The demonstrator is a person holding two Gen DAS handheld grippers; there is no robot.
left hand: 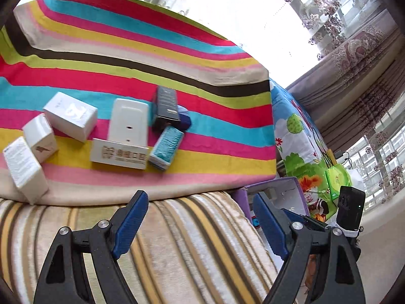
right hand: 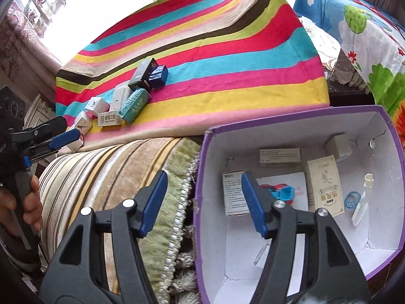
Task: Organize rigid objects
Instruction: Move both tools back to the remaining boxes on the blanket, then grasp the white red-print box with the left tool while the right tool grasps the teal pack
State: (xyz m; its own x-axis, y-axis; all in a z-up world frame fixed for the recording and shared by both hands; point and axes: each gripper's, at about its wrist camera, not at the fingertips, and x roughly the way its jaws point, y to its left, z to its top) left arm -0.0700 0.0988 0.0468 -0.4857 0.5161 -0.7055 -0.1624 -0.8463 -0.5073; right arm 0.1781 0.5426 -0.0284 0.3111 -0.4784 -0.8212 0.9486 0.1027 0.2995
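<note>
Right tool (right hand: 202,202) is spread fairly wide with nothing between the pads, hanging over the near wall of the purple box (right hand: 395,136). So it's empty, and the box already has a handful of things on its floor: a cream carton (right hand: 325,185), a couple of white boxes, a small red-and-blue toy (right hand: 281,193).

Left tool (left hand: 200,217) is also wide and empty, sitting above the striped beige cushion (left hand: 177,228) and aimed at the pile on the striped blanket (left hand: 152,50). What's left to sort is there: three white boxes on the left, a flat white box (left hand: 127,122) with a logo box (left hand: 119,154) in front of it, then a teal box (left hand: 165,149), a dark tall box (left hand: 165,109) and a blue one partly behind it.

My guess is the next step is grabbing another box from that pile. If it were me, I'd go for the teal one first, since it's at the near edge and clear on one side. Come in square across its short sides, not on a corner. The dark box seems to lean on its neighbours, so lift straight up and don't drag.
</note>
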